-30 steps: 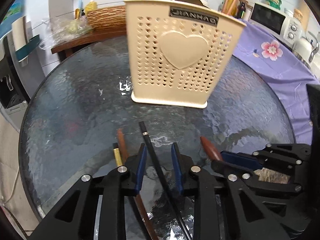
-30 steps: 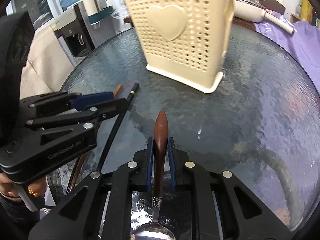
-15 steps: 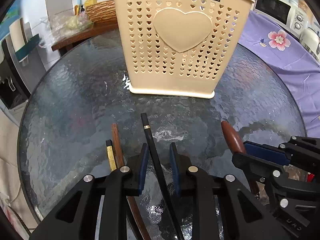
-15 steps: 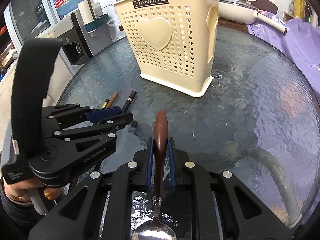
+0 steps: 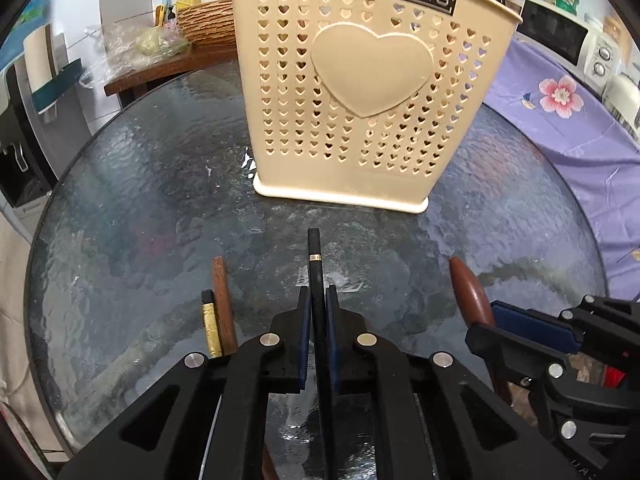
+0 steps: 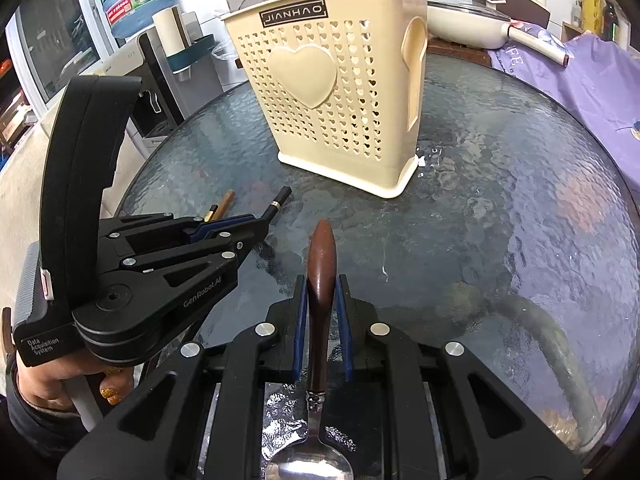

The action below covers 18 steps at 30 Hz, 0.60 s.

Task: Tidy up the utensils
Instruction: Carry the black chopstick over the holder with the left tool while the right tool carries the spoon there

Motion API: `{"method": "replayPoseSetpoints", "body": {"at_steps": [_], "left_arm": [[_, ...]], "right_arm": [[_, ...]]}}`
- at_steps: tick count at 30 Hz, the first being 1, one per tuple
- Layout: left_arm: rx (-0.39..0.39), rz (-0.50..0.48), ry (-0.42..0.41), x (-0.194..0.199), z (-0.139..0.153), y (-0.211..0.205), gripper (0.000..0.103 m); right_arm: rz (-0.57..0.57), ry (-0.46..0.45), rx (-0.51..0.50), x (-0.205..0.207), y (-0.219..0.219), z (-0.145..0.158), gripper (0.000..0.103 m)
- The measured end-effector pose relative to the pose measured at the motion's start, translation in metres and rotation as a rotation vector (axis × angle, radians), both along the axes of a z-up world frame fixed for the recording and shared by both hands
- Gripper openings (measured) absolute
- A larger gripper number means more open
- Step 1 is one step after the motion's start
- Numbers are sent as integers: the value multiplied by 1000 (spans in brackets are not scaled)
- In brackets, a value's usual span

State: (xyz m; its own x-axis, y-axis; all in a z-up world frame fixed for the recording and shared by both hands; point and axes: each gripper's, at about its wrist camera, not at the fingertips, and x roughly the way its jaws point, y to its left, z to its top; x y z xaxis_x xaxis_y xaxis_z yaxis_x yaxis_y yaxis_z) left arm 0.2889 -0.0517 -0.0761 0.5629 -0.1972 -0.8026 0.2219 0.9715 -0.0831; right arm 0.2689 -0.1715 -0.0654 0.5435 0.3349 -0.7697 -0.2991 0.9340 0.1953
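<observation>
We have the left gripper (image 5: 318,300) clenched on the slim black chopstick with a gold band (image 5: 314,258), its pads pressing the shaft on both sides while the banded end points toward the cream perforated plastic utensil holder with a raised heart (image 5: 372,92); the right gripper (image 6: 322,300) is grasping the spoon with a glossy brown wooden handle (image 6: 321,264), handle forward and the steel bowl back between the gripper's arms; the holder stands upright at the far middle of the round textured glass desk (image 5: 132,208), with other utensils already poking out of its top; a brown wooden chopstick (image 5: 222,304) and a gold-tipped black chopstick (image 5: 211,330) lie side by side on the glass just left of the left gripper. As we judge it, the step in hand is lifting both pieces clear and carrying them to the holder's open top; we should raise each straight up before moving forward, keep the two grippers apart so they do not knock together, tip each utensil toward vertical above the rim, and release only once its end sits well inside; the thin chopstick may pivot in the pads, so we should keep the lift slow.
</observation>
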Motion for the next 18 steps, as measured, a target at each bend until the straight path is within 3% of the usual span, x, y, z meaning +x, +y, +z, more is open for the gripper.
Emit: {"method": "replayPoseSetpoints", "body": {"at_steps": [18], "left_arm": [[-174, -43, -207, -43, 79, 9, 7]], "right_arm": [[18, -155, 161, -15, -25, 50, 15]]}}
